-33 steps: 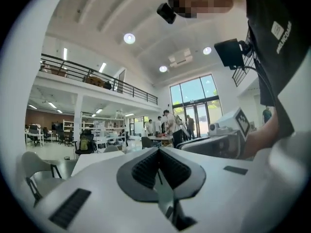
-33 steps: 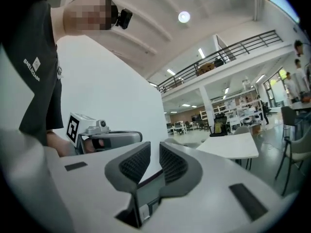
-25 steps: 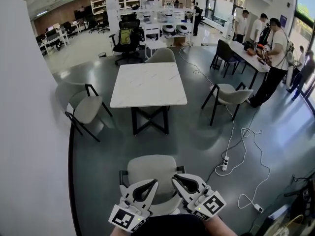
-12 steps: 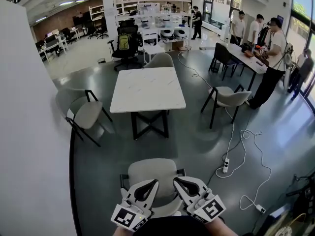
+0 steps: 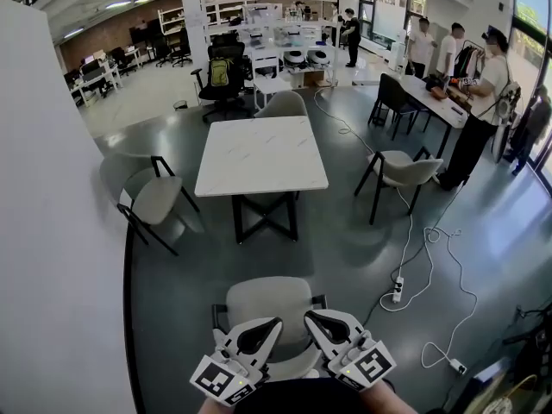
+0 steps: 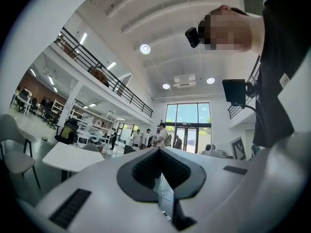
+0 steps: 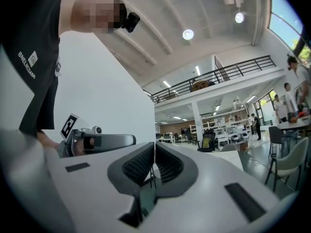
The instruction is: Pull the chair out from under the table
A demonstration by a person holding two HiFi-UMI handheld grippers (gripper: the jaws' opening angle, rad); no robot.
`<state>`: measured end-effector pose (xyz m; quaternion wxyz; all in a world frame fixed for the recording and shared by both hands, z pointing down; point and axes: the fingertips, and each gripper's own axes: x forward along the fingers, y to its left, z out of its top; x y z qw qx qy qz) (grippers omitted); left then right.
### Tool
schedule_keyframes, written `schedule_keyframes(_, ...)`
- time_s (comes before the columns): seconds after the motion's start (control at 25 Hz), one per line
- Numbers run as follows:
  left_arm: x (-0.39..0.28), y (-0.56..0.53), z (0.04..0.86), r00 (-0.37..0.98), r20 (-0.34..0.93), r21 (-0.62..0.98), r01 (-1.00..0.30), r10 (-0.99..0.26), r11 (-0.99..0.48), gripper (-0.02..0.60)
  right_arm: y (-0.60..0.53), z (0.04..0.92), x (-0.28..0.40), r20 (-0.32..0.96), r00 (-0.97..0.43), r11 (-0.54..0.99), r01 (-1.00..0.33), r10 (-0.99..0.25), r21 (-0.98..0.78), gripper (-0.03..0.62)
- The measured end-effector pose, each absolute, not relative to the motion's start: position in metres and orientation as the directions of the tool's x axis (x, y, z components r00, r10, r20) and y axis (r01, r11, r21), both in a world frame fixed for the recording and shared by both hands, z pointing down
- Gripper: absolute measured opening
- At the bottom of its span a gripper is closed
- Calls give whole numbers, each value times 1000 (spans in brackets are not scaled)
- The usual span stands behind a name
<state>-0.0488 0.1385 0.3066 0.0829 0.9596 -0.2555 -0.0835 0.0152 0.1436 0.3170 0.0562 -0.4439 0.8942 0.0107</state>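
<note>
A grey chair (image 5: 263, 303) with a black frame stands on the floor just in front of me, well apart from the white square table (image 5: 261, 153). My left gripper (image 5: 276, 323) and right gripper (image 5: 307, 315) hover side by side above its near edge. Both are shut with nothing between the jaws, and neither visibly touches the chair. In the left gripper view the jaws (image 6: 158, 150) meet, with the table (image 6: 73, 157) beyond them. The right gripper view also shows closed jaws (image 7: 154, 145), with the left gripper (image 7: 99, 141) beside them.
More grey chairs stand around the table: one on the left (image 5: 155, 199), one on the right (image 5: 405, 169), one at the far side (image 5: 283, 103). A white cable and power strip (image 5: 398, 289) lie on the floor to the right. A white wall (image 5: 52, 257) runs along the left. People stand at a table (image 5: 440, 97) at the back right.
Both grippers keep their place over the near chair and stay shut. Only the people at the back right have shifted a little.
</note>
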Motion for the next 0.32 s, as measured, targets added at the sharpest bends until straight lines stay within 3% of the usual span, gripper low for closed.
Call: schedule_keyframes(0.32,-45,144,311,863,-99,190,-473,-496,-861,5,146,321,15,-109,-603,610,-791,-790,-44,20)
